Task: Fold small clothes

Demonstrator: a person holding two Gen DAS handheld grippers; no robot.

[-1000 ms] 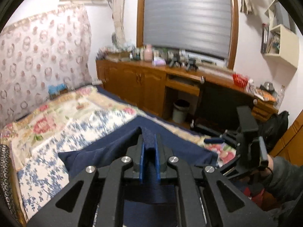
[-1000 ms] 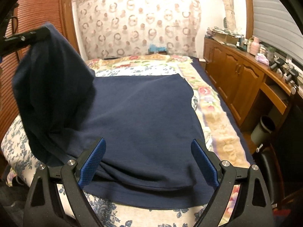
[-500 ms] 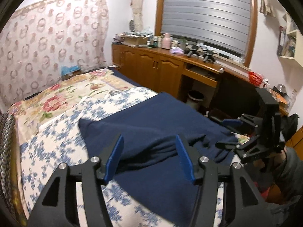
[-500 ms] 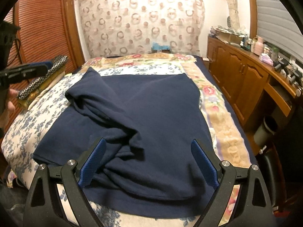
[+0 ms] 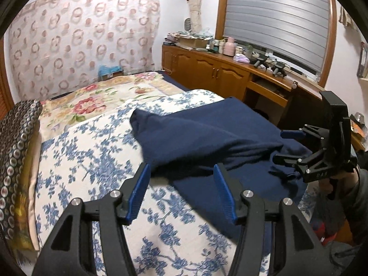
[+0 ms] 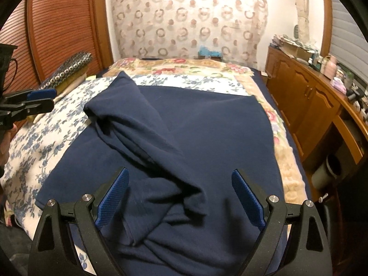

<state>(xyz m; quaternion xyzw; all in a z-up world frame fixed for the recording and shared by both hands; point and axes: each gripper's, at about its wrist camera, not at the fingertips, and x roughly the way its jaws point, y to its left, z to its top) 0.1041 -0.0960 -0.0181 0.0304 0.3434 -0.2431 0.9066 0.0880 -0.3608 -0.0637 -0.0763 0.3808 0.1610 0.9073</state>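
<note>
Blue pads face each other across a clear gap on your left gripper (image 5: 181, 191): its jaws stand partly apart and grip nothing, with only flowered bedding and the near edge of the navy garment (image 5: 207, 142) showing beyond them. Your right gripper (image 6: 179, 197) is spread wide, also empty, hanging over the crumpled near end of the same garment (image 6: 184, 138) without its pads pressing the cloth.

Just past the fingers, the garment lies across the blue-and-white flowered sheet (image 5: 92, 161) on the bed. One part of it is folded loosely over the main body, forming a rumpled ridge that runs diagonally from the near side up to a peaked corner toward the far left in the right wrist view. The rest lies fairly flat, and its far edge runs straight across the sheet.

From the left wrist view, your right gripper (image 5: 287, 147) shows at the right of the bed, over the garment's edge, with your sleeve (image 5: 358, 193) behind it.

Farther back, a quilt with red flowers (image 5: 87, 105) covers the head of the bed, and a dark studded cushion (image 6: 69, 69) sits at its side. Beyond those hang a ring-patterned curtain (image 6: 188, 23) and, along the wall, a cluttered wooden cabinet (image 5: 207, 69) beneath a shuttered window (image 5: 276, 18).
</note>
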